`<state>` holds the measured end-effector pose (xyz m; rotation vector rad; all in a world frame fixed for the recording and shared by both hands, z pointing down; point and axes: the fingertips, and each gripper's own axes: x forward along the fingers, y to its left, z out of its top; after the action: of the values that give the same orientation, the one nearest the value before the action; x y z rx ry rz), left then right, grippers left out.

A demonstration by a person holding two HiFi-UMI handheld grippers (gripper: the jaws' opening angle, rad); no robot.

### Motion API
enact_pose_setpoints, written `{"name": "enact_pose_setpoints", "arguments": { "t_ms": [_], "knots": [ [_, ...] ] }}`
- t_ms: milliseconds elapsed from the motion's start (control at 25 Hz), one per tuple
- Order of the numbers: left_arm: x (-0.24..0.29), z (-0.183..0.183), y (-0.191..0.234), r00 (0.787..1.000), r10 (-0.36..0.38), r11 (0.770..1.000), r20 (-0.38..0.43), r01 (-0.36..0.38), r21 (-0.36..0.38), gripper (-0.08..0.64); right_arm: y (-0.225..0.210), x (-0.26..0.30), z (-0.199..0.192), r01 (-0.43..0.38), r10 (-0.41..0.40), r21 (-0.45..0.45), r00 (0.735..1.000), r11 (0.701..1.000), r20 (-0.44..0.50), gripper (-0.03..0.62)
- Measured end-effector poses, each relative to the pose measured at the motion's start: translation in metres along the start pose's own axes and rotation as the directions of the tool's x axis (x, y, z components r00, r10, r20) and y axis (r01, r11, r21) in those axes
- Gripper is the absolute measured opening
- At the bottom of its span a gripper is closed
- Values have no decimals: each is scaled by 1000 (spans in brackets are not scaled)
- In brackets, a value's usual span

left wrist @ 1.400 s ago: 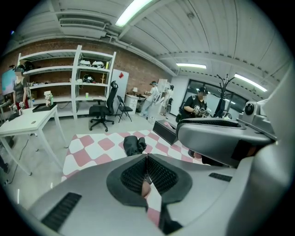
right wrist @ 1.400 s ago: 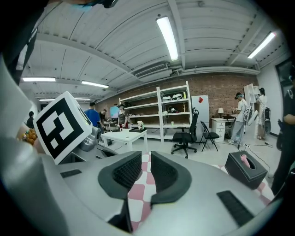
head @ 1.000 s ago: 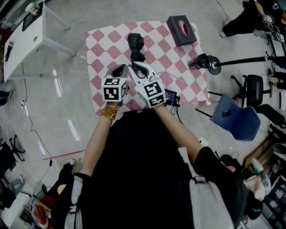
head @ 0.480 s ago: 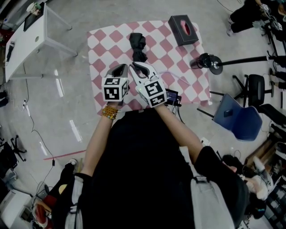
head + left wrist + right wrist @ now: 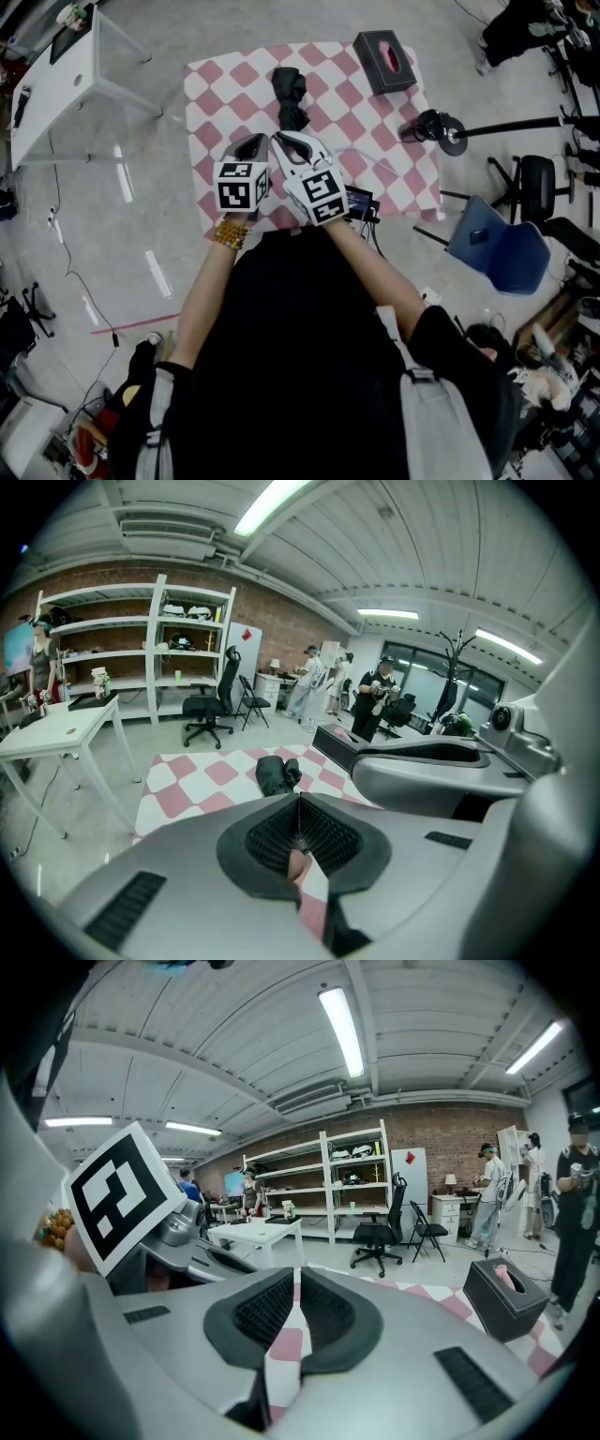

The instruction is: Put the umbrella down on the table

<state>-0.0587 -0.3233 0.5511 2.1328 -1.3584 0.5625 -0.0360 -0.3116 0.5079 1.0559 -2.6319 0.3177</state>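
Below the head camera, a table under a pink-and-white checked cloth point(image 5: 211, 84) carries the umbrella point(image 5: 289, 94). It is black, folded, and lies on the cloth towards the far edge. A dark tissue box point(image 5: 384, 61) sits at the far right corner, well apart from it. The left gripper point(image 5: 255, 141) and the right gripper point(image 5: 281, 139) hover side by side over the near half of the cloth. Their tips are near the umbrella's close end, and neither touches it. A white side table point(image 5: 56, 75) stands to the left and a blue chair point(image 5: 497, 253) to the right.

Along the left gripper point(image 5: 299, 801), the two dark ribbed pads are pressed together with nothing caught in them. Beyond them the umbrella point(image 5: 277, 773) rests on the cloth point(image 5: 187, 780), and the body of the right gripper point(image 5: 422, 766) fills the right side.

Along the right gripper point(image 5: 296, 1274), the jaws have just been closing. They are now all but together, with only a thin slit left and nothing in it; checked cloth shows through below. The left gripper's marker cube point(image 5: 117, 1194) looms at the left, and the tissue box point(image 5: 506, 1297) stands at the right.
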Motion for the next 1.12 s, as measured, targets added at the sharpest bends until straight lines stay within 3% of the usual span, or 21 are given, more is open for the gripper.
{"name": "enact_pose_setpoints", "arguments": {
  "t_ms": [1120],
  "knots": [
    [-1, 0, -3, 1000, -6, 1000, 2, 6, -2, 15, 3, -4, 1, 2, -2, -42, 1000, 999, -11, 17]
  ]
}}
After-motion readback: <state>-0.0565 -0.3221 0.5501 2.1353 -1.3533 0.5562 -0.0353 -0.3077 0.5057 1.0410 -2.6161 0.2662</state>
